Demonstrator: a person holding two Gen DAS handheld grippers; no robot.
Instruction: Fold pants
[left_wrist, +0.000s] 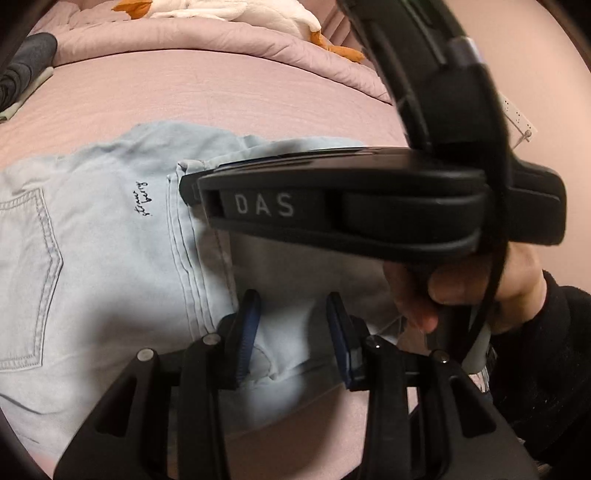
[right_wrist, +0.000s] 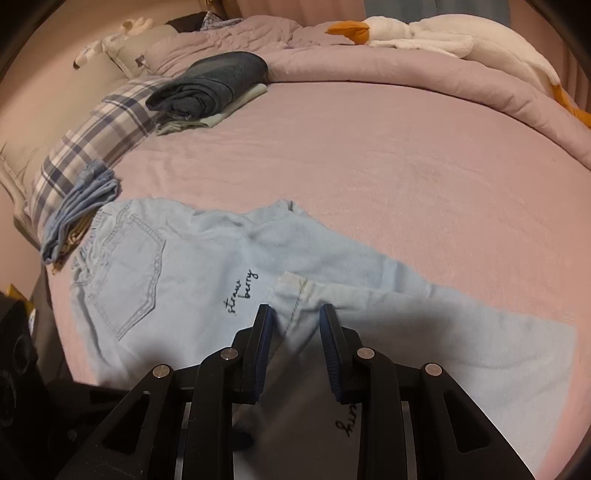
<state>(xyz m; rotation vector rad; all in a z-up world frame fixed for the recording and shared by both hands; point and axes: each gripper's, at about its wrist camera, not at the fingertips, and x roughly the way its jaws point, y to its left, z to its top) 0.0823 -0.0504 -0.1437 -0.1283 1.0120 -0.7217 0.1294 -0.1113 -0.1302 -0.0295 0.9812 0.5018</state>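
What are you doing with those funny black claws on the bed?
A person is folding light blue pants on a pink bed, with a gripper in each hand. The left gripper and the right gripper both have denim between their fingers, and one pant leg lies folded over the seat. Whether the pads are pinching the cloth can't be told. Other folded clothes sit near the pillows.

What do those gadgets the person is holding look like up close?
Each hand-held gripper is matte black plastic. The left one and the right one each have two flat fingers lined with ribbed blue pads and silver pivot bolts. The right one's body shows white letters DAS, and a black cable runs past it. The person wears a black sleeve.
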